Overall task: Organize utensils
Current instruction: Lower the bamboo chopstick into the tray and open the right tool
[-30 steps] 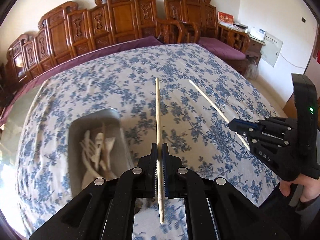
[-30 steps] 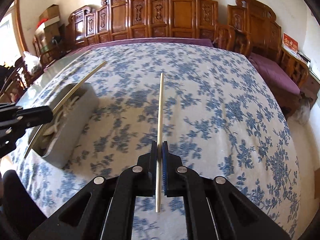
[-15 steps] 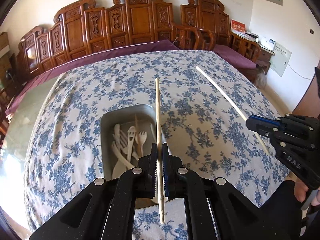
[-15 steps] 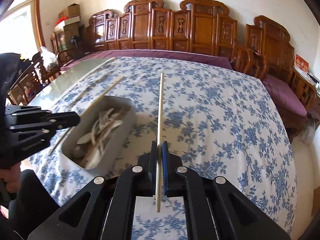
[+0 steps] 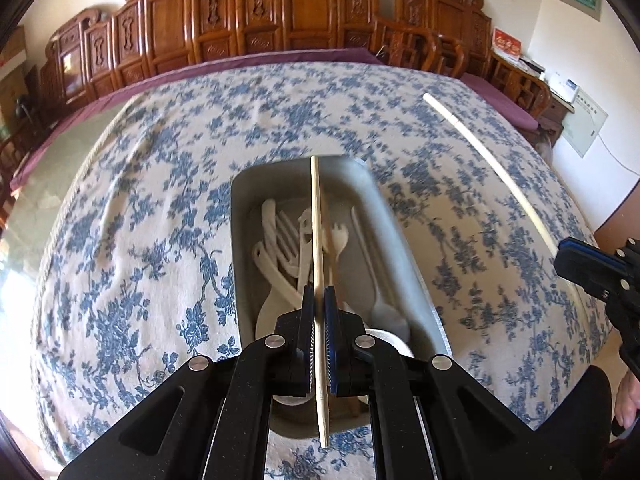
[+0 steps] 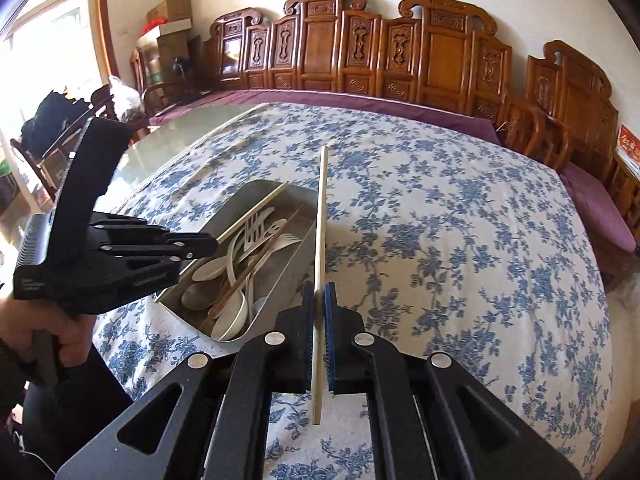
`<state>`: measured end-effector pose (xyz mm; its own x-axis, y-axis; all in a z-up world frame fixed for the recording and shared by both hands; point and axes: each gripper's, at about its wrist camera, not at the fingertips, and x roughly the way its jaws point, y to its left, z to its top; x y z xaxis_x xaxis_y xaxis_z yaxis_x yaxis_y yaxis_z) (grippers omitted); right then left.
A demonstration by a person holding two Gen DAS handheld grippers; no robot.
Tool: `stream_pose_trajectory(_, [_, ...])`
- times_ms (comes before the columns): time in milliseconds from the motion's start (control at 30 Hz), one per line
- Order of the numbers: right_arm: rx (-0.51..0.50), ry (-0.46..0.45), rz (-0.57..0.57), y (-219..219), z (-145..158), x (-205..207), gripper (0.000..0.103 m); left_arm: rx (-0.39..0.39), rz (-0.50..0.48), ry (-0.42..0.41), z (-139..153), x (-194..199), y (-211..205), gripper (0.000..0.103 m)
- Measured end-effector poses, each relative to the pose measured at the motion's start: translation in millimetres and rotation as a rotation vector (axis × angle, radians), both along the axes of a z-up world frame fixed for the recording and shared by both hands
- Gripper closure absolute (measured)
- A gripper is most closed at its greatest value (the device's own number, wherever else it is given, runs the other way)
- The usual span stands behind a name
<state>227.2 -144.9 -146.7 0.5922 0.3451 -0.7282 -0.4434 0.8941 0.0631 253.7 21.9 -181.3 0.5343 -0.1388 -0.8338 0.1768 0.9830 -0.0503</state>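
A grey metal tray (image 5: 394, 236) (image 6: 288, 264) sits on the blue-flowered tablecloth and holds several pale forks, spoons and sticks (image 5: 288, 240) (image 6: 248, 256). My left gripper (image 5: 319, 300) is shut on a light wooden chopstick (image 5: 316, 216), which hangs lengthwise right over the tray. My right gripper (image 6: 319, 296) is shut on a second chopstick (image 6: 321, 208), held above the cloth along the tray's right edge. In the right wrist view the left gripper (image 6: 208, 245) reaches over the tray with its chopstick (image 6: 256, 212). The left wrist view shows the right gripper (image 5: 564, 258) and its chopstick (image 5: 484, 152).
The table (image 5: 132, 216) is wide, with a bare glass strip (image 6: 188, 128) at its left. Carved wooden chairs (image 5: 296, 8) line the far side and the right. A hand (image 6: 64, 340) grips the left tool's handle.
The left gripper has swung with its chopstick from beside the tray to directly over it and dropped lower. The right gripper has shifted towards the tray with its chopstick.
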Motion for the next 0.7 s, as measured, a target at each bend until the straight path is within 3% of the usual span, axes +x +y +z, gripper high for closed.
stream_pose_trajectory(433, [0.017, 0.034, 0.016, 10, -12, 7, 0.097, 0.004, 0.0, 0.047, -22, 11, 2, 0.099])
stream_pose_trajectory(700, [0.015, 0.035, 0.032, 24, -13, 9, 0.097, -0.005, 0.012, 0.016, -5, 2, 13, 0.099])
